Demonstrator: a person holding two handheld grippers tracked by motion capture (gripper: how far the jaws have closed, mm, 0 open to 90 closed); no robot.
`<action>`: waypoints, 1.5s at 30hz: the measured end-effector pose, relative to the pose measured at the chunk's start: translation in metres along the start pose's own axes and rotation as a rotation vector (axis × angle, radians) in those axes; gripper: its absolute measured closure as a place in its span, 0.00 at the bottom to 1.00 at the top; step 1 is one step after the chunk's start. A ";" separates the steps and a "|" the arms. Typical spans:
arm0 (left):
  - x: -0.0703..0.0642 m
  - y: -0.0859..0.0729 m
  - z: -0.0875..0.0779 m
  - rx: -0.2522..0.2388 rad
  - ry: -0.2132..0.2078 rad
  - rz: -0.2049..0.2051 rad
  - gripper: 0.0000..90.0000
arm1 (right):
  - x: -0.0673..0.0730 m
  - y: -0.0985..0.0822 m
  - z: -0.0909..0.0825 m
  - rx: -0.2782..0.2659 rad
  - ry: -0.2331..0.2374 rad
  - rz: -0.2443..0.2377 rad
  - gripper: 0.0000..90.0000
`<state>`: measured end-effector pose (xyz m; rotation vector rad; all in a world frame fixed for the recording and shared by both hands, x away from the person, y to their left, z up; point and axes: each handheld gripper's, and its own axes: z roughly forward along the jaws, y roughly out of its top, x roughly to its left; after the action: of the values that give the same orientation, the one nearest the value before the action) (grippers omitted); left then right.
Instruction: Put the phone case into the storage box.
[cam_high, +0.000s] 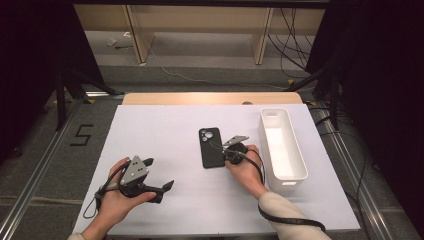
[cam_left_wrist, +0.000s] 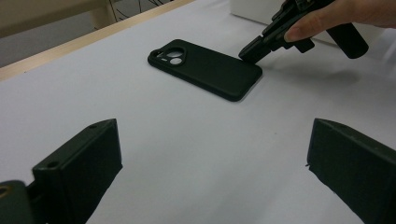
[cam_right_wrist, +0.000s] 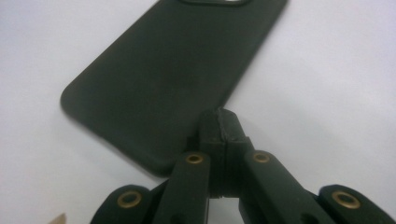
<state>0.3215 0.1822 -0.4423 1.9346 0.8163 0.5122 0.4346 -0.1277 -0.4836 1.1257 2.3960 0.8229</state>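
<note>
A black phone case (cam_high: 211, 147) lies camera side up on the white mat, a little right of the middle. My right gripper (cam_high: 226, 152) is shut, its tips down at the case's near right corner. In the right gripper view the two jaws press together with nothing between them, right at the edge of the phone case (cam_right_wrist: 173, 79). From the left gripper view the right gripper (cam_left_wrist: 254, 50) touches or almost touches the corner of the phone case (cam_left_wrist: 205, 67). My left gripper (cam_high: 160, 176) rests open on the mat at the near left, its jaws wide apart and empty.
A white rectangular bin (cam_high: 282, 150) stands lengthwise just right of the right hand. The white mat (cam_high: 165, 125) covers the table, with a wooden edge (cam_high: 210, 97) at the far side. Cables trail from both grippers.
</note>
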 end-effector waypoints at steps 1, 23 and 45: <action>0.000 0.000 0.000 0.000 0.000 0.000 0.03 | 0.000 0.000 0.000 0.000 0.000 0.000 1.00; 0.001 -0.001 0.001 0.007 0.001 -0.005 0.04 | 0.046 0.008 0.011 -0.072 0.117 -0.087 1.00; 0.001 -0.001 0.000 0.011 0.001 -0.011 0.04 | 0.030 0.012 -0.013 -0.192 0.185 -0.070 0.87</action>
<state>0.3223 0.1833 -0.4433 1.9393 0.8316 0.5025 0.4165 -0.1026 -0.4687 0.9226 2.4230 1.1500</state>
